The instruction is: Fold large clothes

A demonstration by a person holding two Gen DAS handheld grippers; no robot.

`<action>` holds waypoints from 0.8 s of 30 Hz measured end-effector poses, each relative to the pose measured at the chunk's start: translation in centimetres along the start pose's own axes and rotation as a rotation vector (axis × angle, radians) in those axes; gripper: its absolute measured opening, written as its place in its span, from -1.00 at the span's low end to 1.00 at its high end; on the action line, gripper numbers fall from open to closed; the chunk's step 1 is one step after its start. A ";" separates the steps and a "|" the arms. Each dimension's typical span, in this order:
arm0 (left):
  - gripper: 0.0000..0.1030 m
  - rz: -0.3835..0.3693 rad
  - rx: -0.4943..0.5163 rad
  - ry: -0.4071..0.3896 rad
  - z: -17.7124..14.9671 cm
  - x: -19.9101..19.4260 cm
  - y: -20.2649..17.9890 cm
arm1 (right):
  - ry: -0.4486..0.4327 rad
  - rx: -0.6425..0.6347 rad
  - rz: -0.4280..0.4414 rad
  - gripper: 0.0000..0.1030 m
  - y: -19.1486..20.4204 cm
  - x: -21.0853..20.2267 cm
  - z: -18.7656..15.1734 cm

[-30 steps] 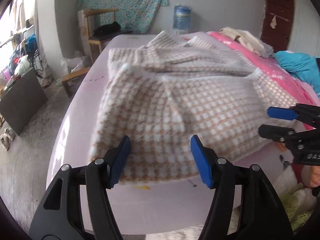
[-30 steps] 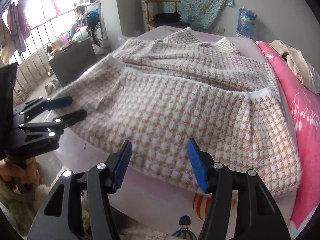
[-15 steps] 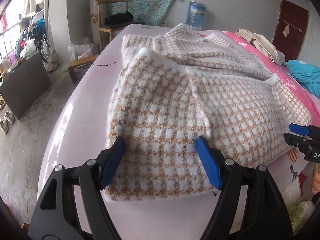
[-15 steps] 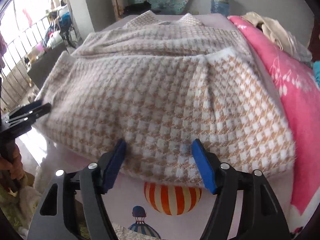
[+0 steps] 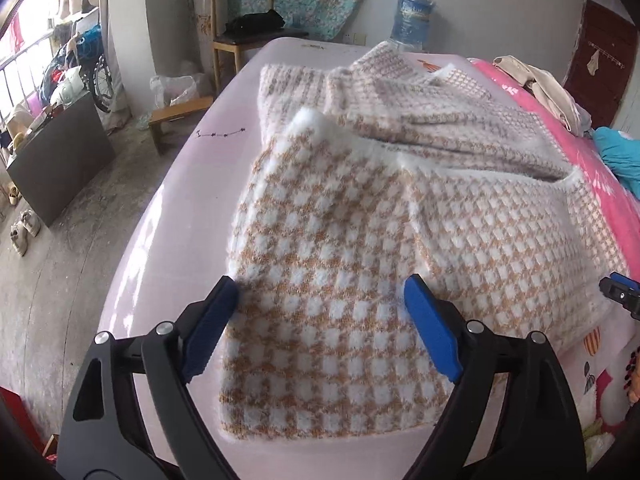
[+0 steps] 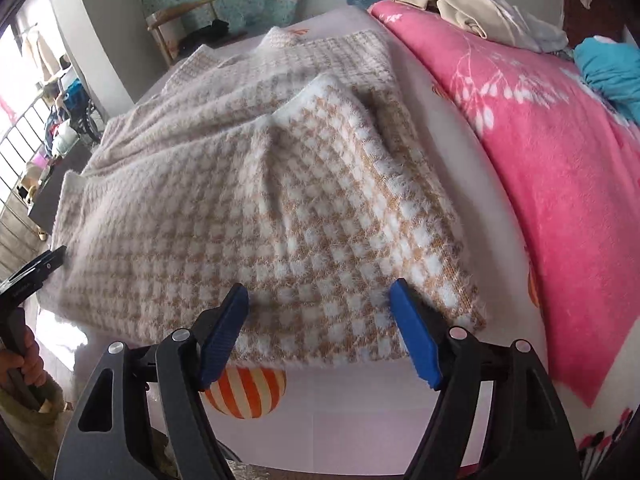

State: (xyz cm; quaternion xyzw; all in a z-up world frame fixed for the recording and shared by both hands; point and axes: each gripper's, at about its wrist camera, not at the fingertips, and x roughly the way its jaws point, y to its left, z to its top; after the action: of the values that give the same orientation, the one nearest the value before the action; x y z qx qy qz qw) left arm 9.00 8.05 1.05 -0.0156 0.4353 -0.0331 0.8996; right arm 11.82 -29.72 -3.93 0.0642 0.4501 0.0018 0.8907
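Note:
A fuzzy tan-and-white houndstooth garment (image 5: pixel 360 232) lies partly folded on a pale pink bed (image 5: pixel 192 184). It also shows in the right wrist view (image 6: pixel 248 216). My left gripper (image 5: pixel 322 330) is open, its blue pads straddling the garment's near left corner just above the fabric. My right gripper (image 6: pixel 320 330) is open over the garment's near right corner. The right gripper's tips show at the right edge of the left wrist view (image 5: pixel 620 290). The left gripper shows at the left edge of the right wrist view (image 6: pixel 32 272).
A pink floral blanket (image 6: pixel 540 152) covers the bed's right side, with beige clothes (image 6: pixel 472 12) and a teal garment (image 6: pixel 608 68) on it. A wooden chair (image 5: pixel 240 44), a water jug (image 5: pixel 412 20) and a dark board (image 5: pixel 56 160) stand on the floor to the left.
Both grippers moved forward and down onto the garment's near edge, the left one to the left corner and the right one to the right corner. Both stayed open.

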 end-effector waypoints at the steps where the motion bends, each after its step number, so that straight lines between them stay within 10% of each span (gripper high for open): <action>1: 0.59 -0.005 -0.007 -0.001 0.2 -0.3 0.0 | -0.001 -0.011 -0.008 0.40 0.3 -0.2 0.2; 10: 0.62 -0.011 0.053 -0.109 3.0 -3.9 -2.1 | -0.084 0.017 0.120 0.62 1.3 -2.7 2.6; 24: 0.72 0.134 0.193 0.059 5.0 3.3 -9.8 | -0.044 -0.020 0.186 0.64 4.6 0.7 6.8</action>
State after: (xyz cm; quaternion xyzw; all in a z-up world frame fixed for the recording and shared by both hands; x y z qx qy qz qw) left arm 14.49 -1.97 2.17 0.1010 0.4566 -0.0149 0.8838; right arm 17.94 -25.88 -0.01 0.0968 0.4224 0.0873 0.8970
